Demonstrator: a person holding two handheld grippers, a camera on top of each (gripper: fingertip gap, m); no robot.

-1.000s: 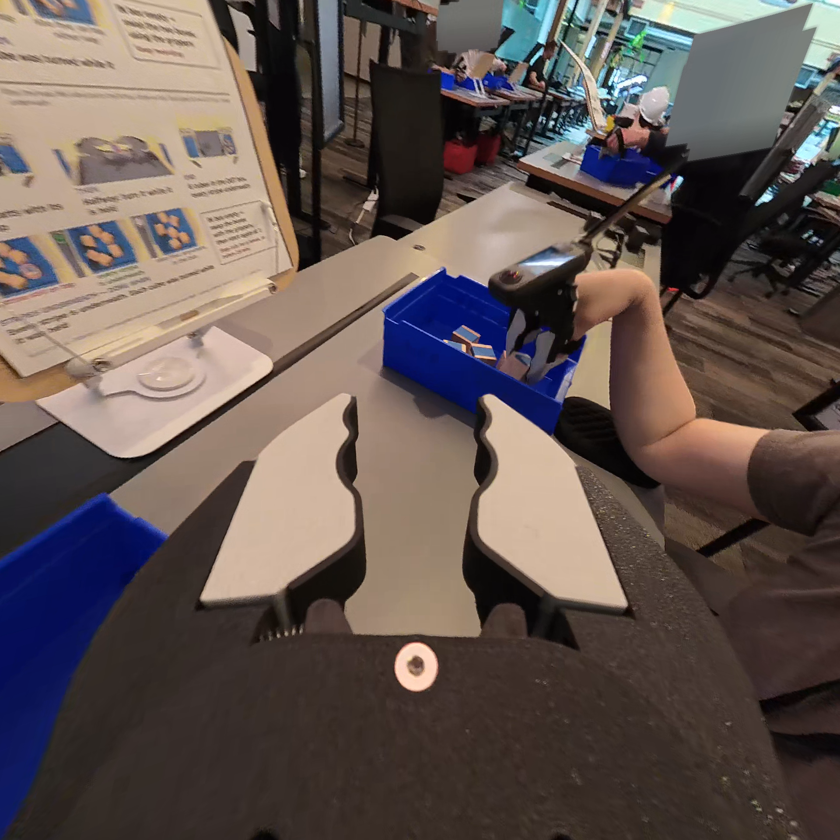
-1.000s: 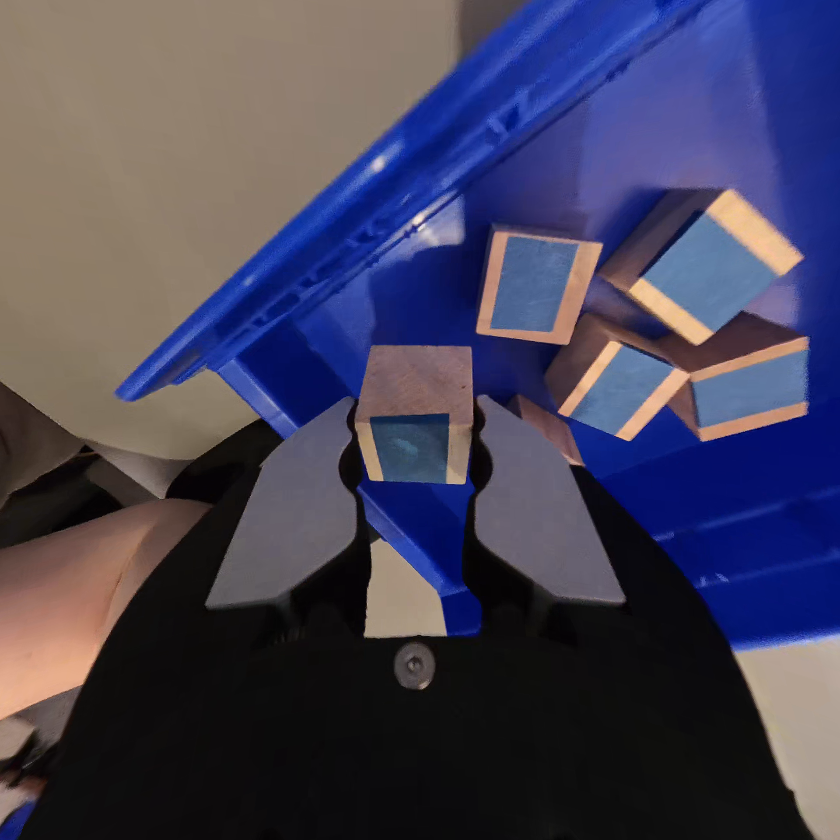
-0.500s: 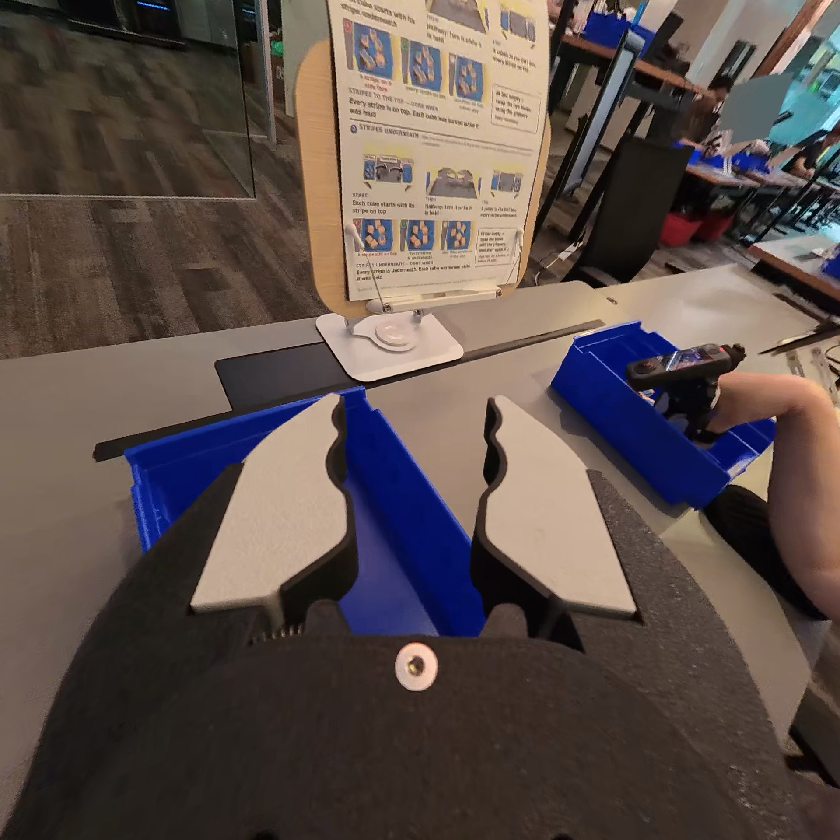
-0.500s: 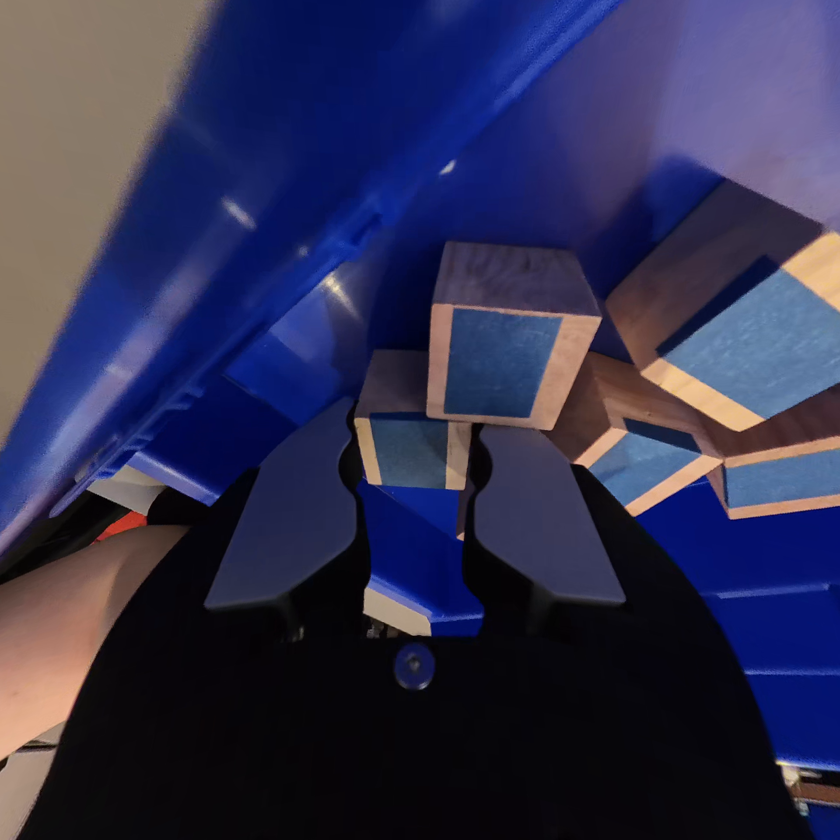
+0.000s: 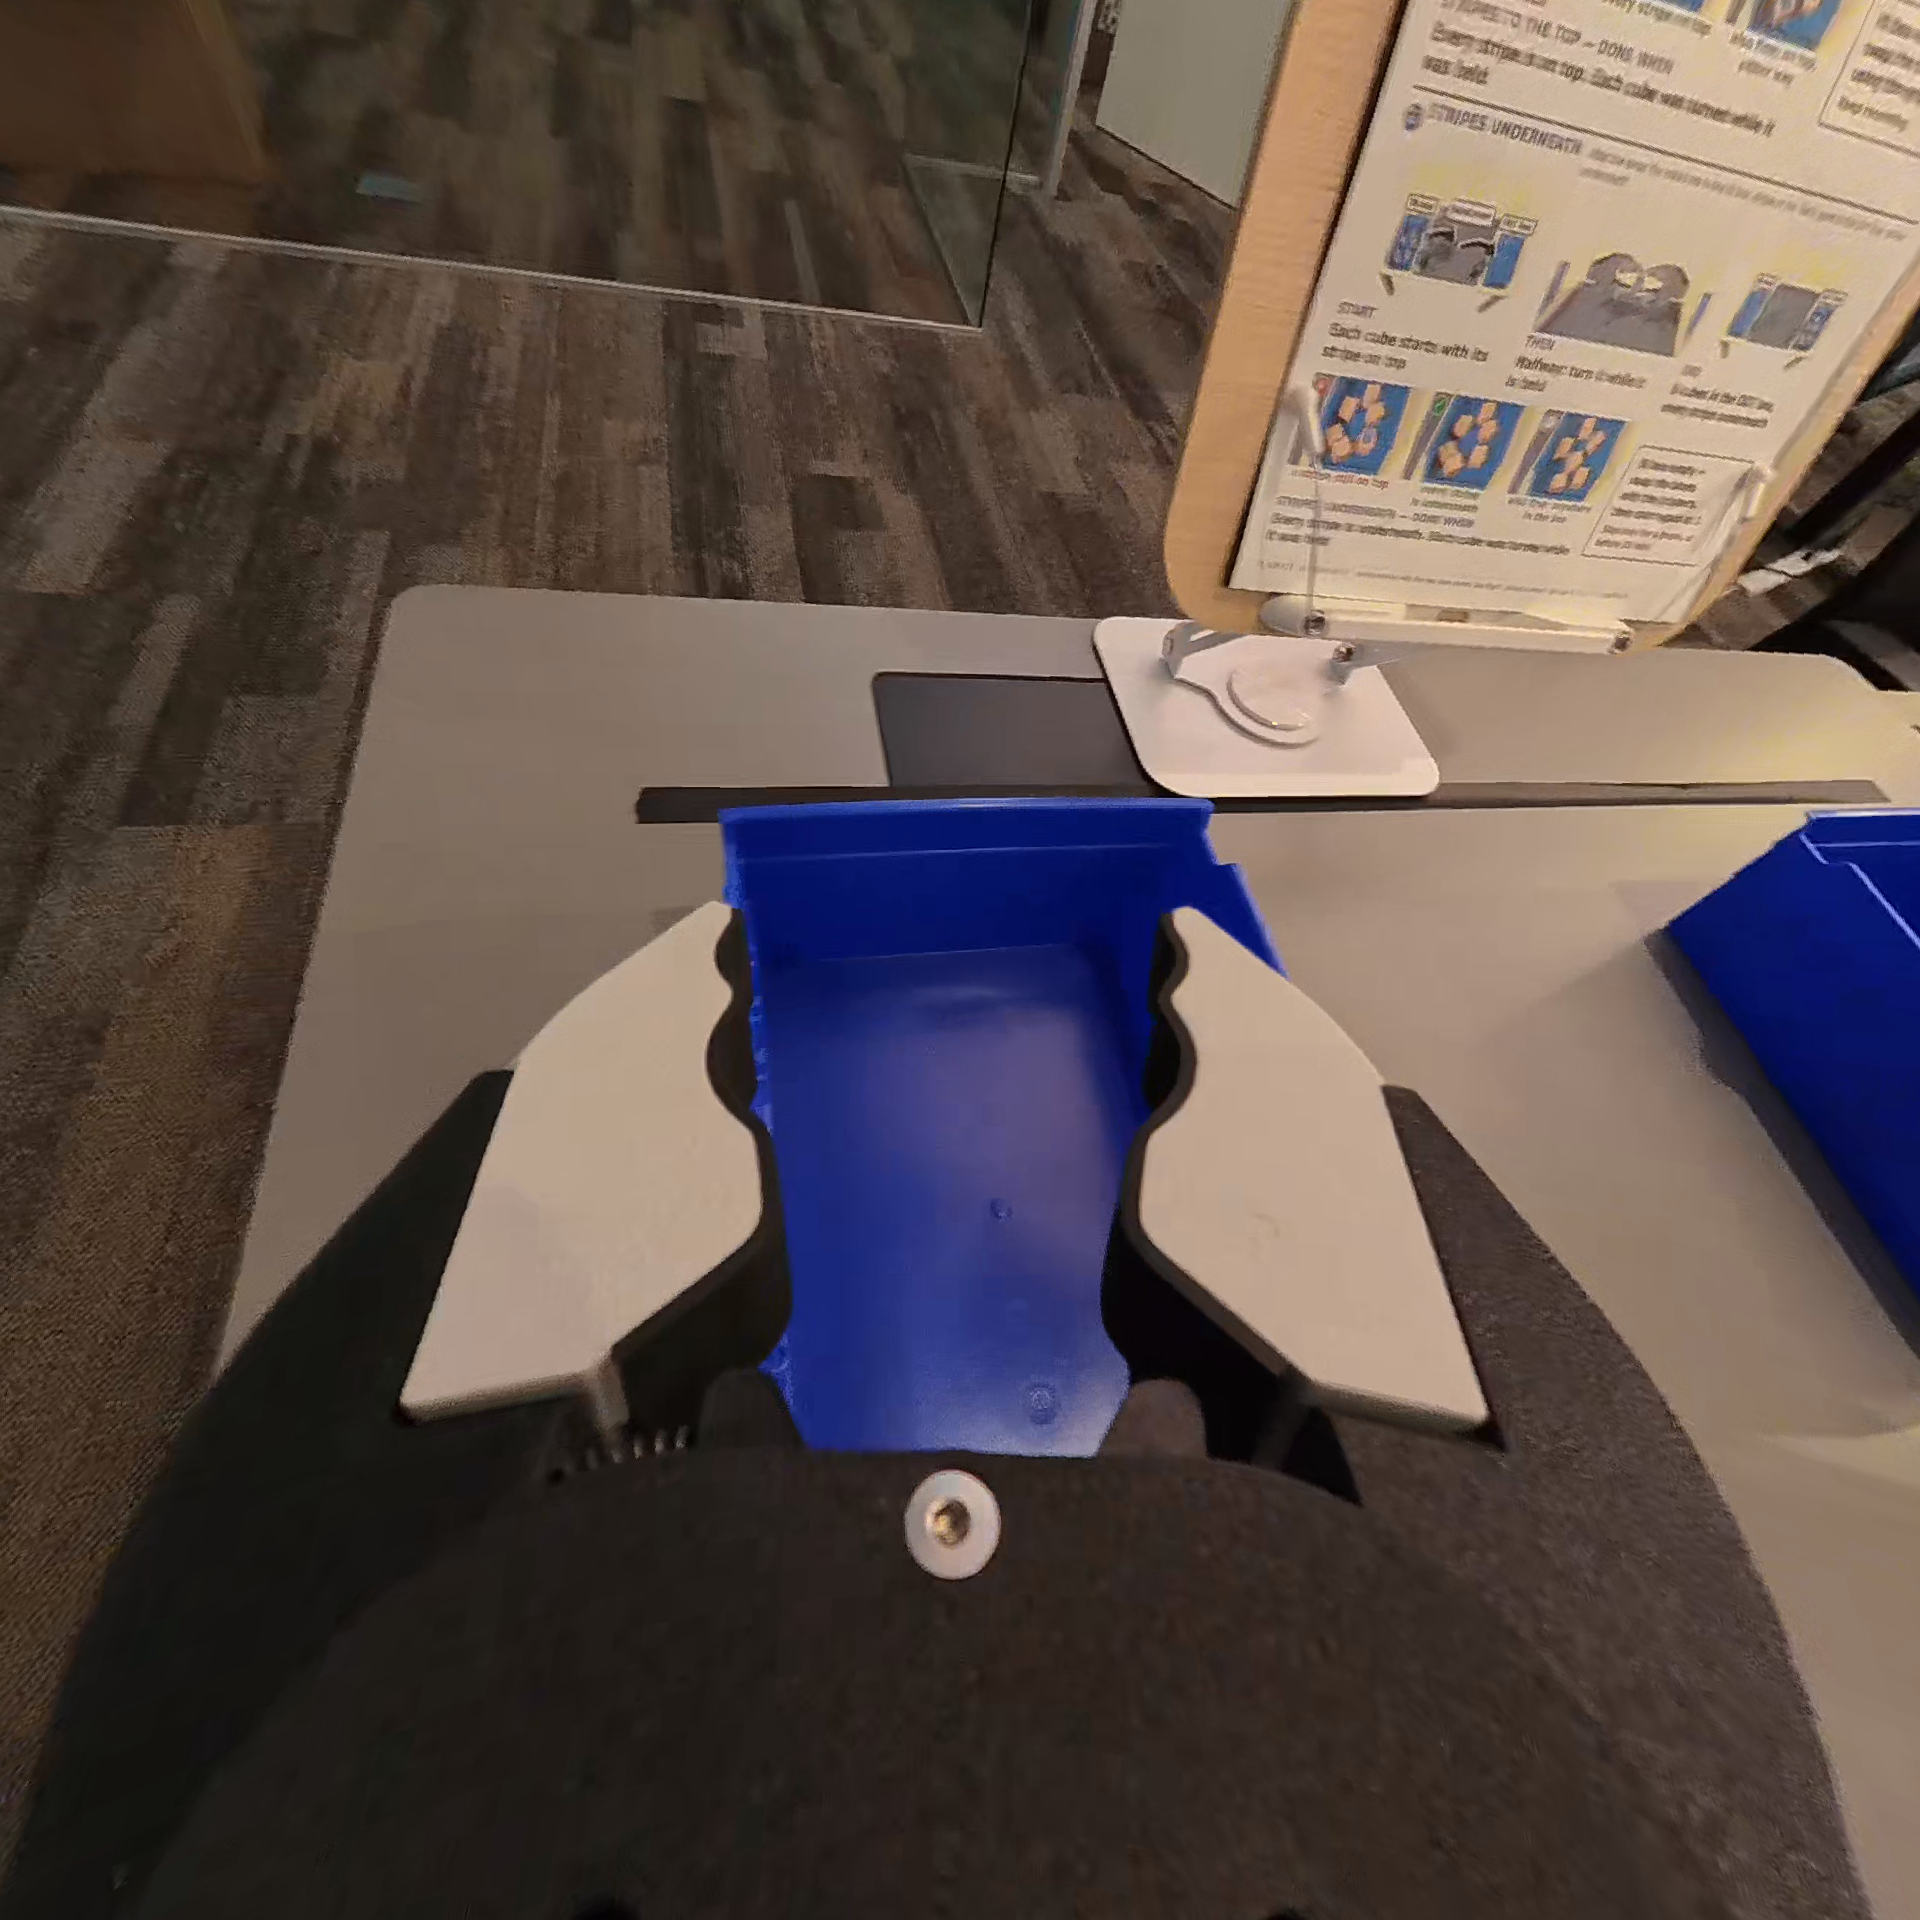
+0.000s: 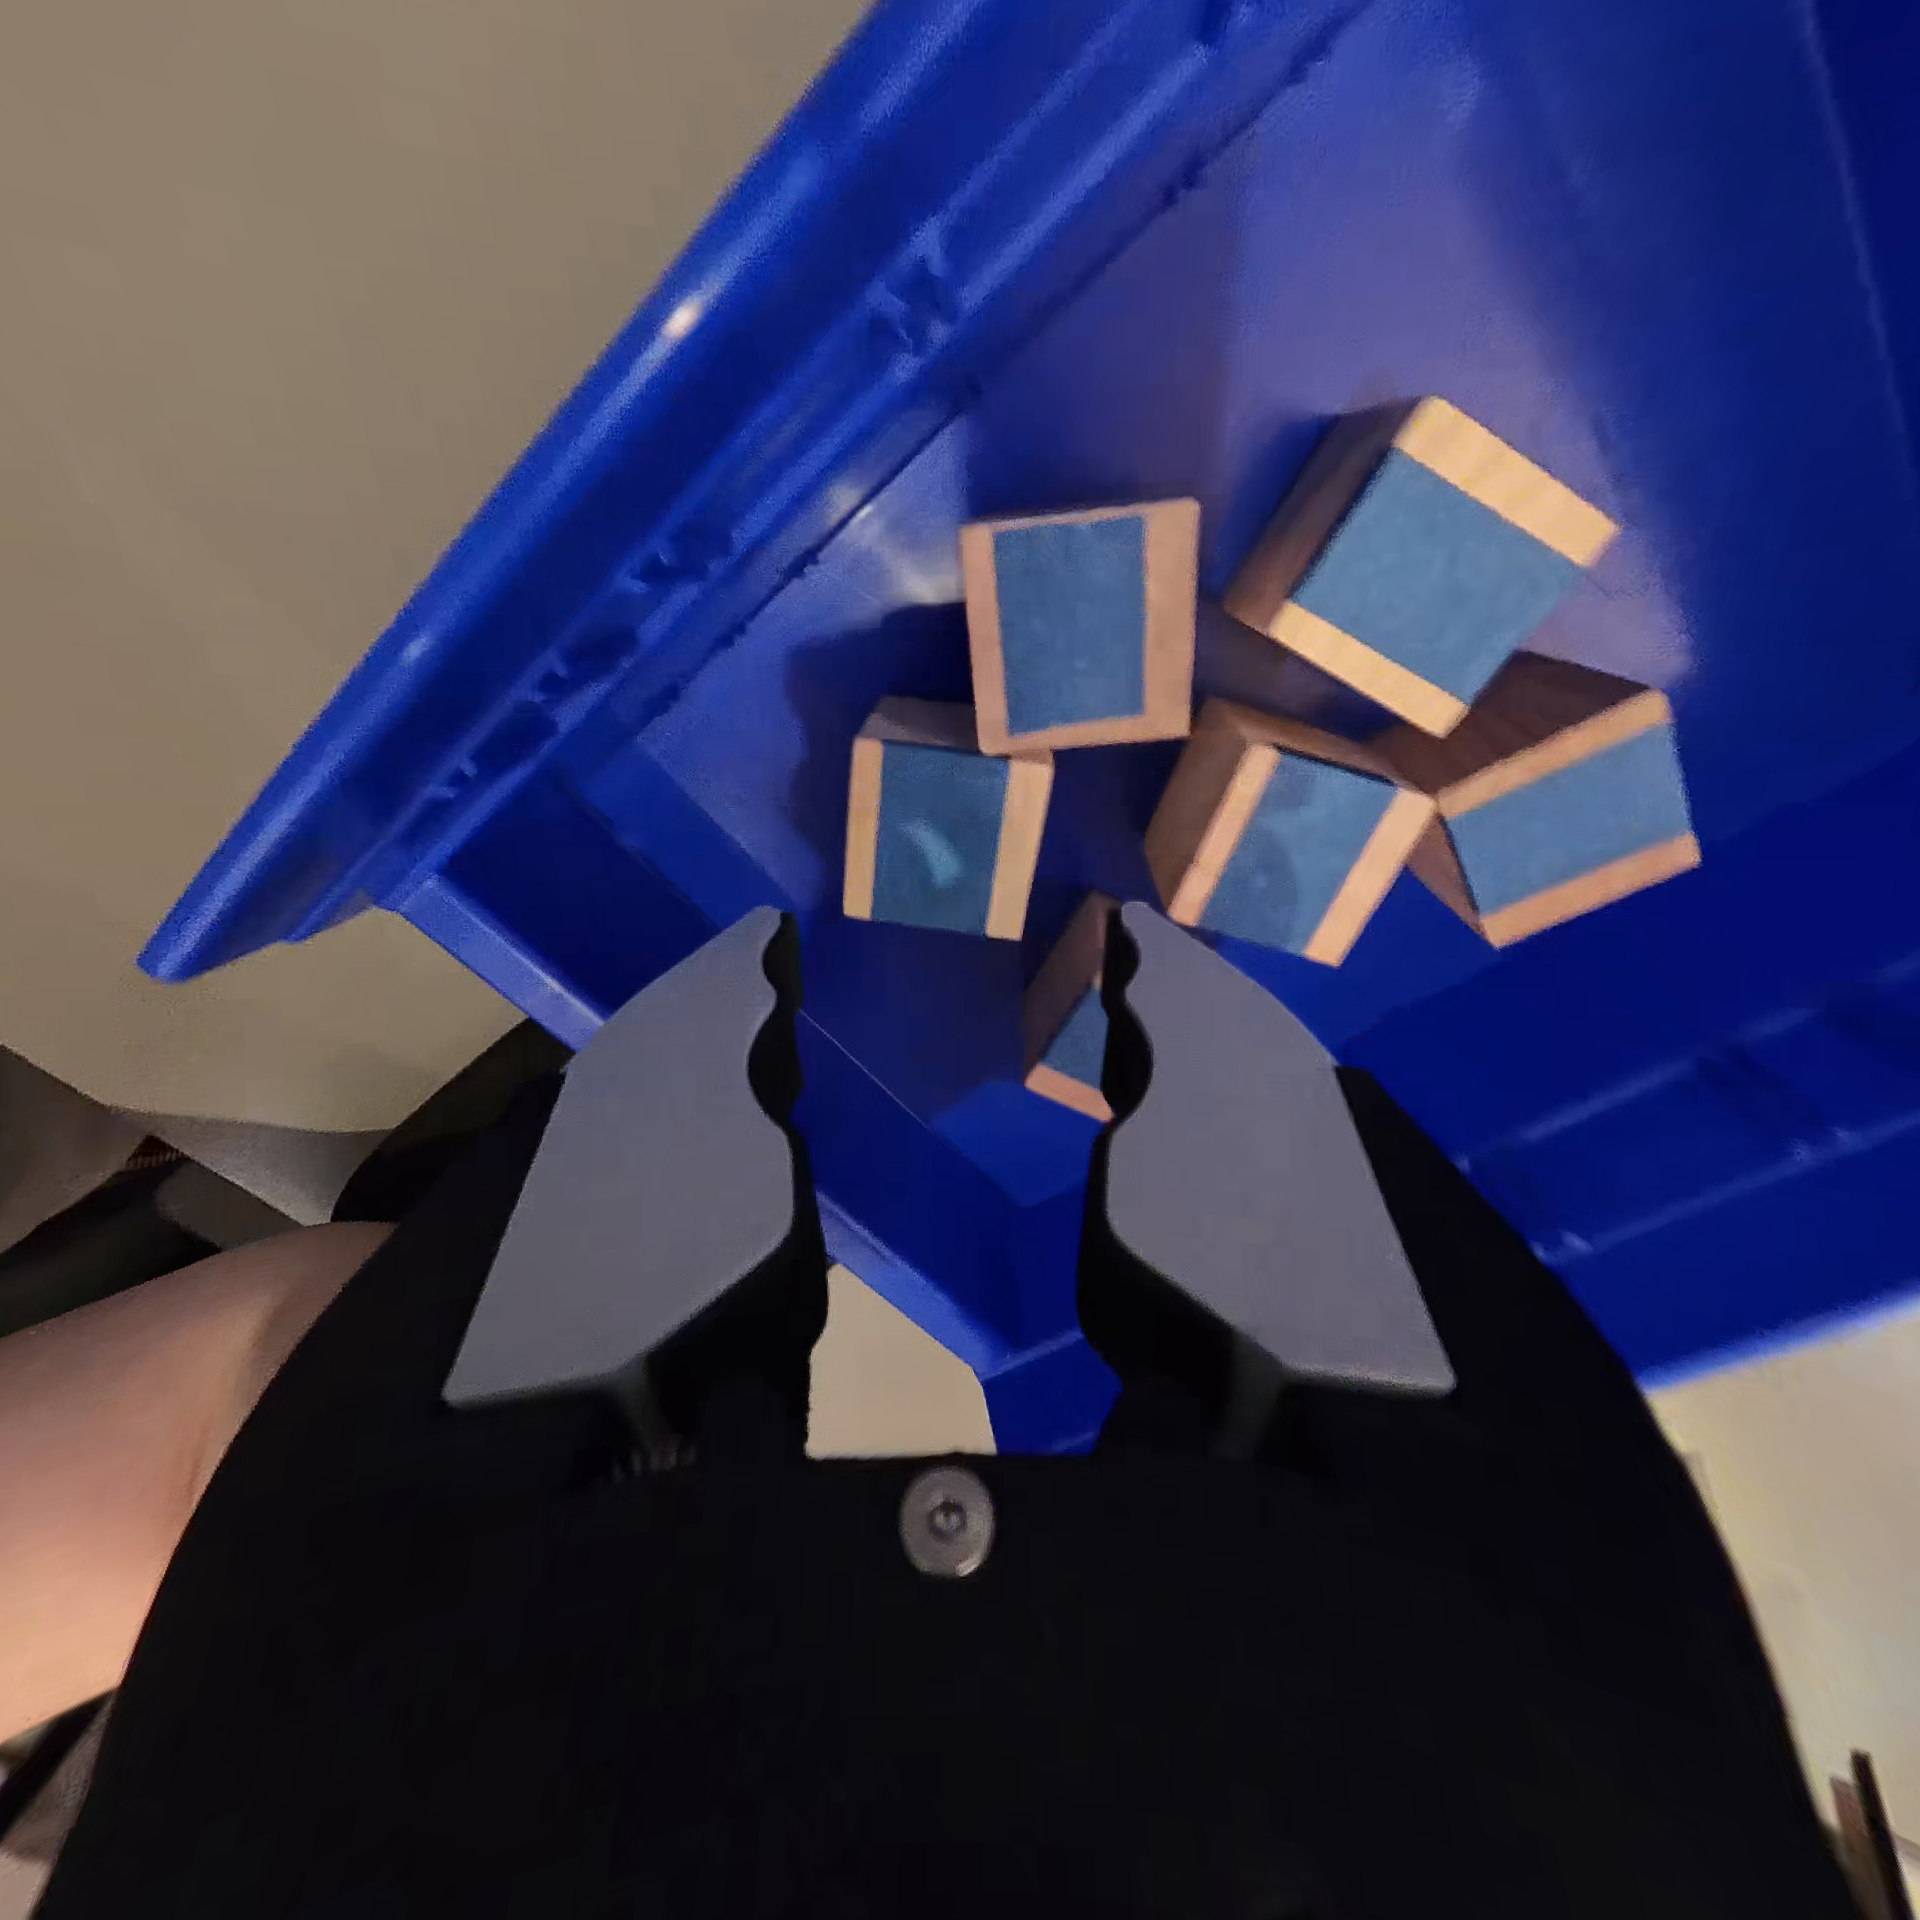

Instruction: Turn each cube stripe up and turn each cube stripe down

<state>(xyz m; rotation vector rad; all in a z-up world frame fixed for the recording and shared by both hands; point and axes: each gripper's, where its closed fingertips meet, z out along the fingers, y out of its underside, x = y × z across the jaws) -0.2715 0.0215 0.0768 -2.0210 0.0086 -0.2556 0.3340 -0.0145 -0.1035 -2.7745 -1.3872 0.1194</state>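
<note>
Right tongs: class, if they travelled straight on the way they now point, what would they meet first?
Probably the half-hidden cube beside the right finger, or the blue bin's floor. The right tongs are open; depth is unclear.

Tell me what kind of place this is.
Probably an office-style workspace set up for gripper tasks: a grey table, blue bins, an instruction sheet on a stand, carpet-tile floor and a glass partition.

Left tongs (image 5: 945, 935) spread, empty; right tongs (image 6: 948, 940) likewise

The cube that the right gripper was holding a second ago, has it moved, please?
Yes. The cube has left the open right gripper and lies on the blue bin floor beside the other cubes.
</note>
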